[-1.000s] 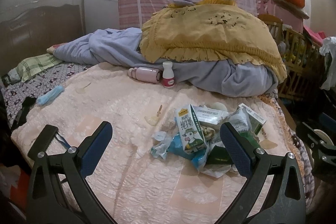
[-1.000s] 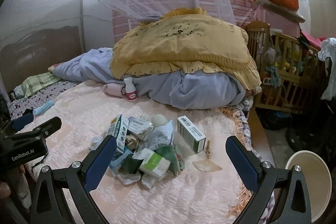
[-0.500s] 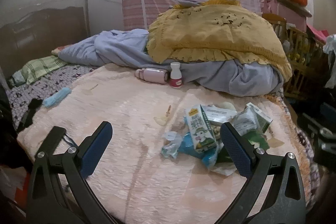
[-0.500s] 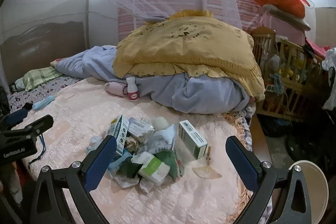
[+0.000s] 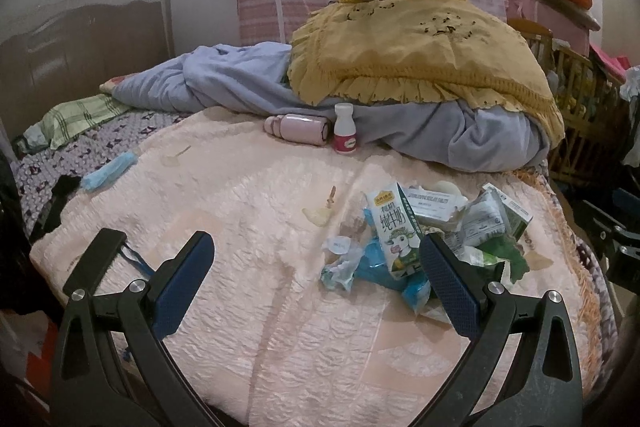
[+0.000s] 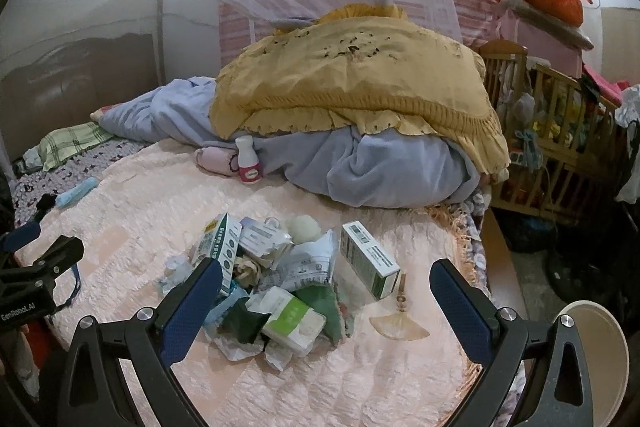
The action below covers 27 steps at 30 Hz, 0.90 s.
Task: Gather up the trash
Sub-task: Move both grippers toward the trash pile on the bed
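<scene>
The left hand-held gripper's right finger covered the near edge of the trash pile and the milk carton's lower corner. In the right wrist view, a finger hid the carton's base, and the white bin was cut off at the frame's edge behind the gripper body. The small white bottle's label print was too small to read.

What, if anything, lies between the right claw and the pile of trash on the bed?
Nothing visible does. The right claw hangs open just short of the trash pile, with only bare pink bedspread between them. The white bottle stands far behind the pile.
</scene>
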{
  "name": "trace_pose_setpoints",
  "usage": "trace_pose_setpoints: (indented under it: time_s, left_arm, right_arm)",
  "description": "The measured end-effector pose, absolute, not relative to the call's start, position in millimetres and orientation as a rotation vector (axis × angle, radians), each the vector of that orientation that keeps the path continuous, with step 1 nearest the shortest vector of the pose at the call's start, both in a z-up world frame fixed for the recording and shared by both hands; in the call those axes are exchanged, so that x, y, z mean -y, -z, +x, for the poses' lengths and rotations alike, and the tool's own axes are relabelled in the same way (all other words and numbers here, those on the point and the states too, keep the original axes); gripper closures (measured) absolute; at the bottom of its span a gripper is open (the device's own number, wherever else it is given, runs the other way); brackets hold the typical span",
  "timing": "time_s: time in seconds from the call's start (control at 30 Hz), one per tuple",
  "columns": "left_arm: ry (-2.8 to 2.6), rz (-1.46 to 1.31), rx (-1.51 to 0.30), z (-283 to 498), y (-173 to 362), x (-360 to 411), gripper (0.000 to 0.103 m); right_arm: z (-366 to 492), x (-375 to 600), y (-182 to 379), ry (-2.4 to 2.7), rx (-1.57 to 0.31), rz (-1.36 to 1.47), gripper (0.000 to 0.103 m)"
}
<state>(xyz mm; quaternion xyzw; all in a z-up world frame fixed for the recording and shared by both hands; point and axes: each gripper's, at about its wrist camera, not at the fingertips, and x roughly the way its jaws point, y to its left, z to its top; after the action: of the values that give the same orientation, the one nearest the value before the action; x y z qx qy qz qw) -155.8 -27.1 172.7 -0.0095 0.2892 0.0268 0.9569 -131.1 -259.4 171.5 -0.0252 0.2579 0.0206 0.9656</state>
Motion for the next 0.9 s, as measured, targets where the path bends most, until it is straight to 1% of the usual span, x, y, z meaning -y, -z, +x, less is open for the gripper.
trace_pose_setpoints:
  time_s: [0.37,0.9]
  left_arm:
    - [-0.026,-0.011,-0.608,-145.5,-167.5,34.3,0.001]
    - [-0.026,-0.008,-0.641,-120.2,-154.4,25.1,0.001]
  right_arm:
    - [-126.0,269.0,-166.6,-0.051,-0.557,-0.031,0.000]
    - [-126.9,300.5,-163.7,-0.005,-0.573,-0.012,0.000]
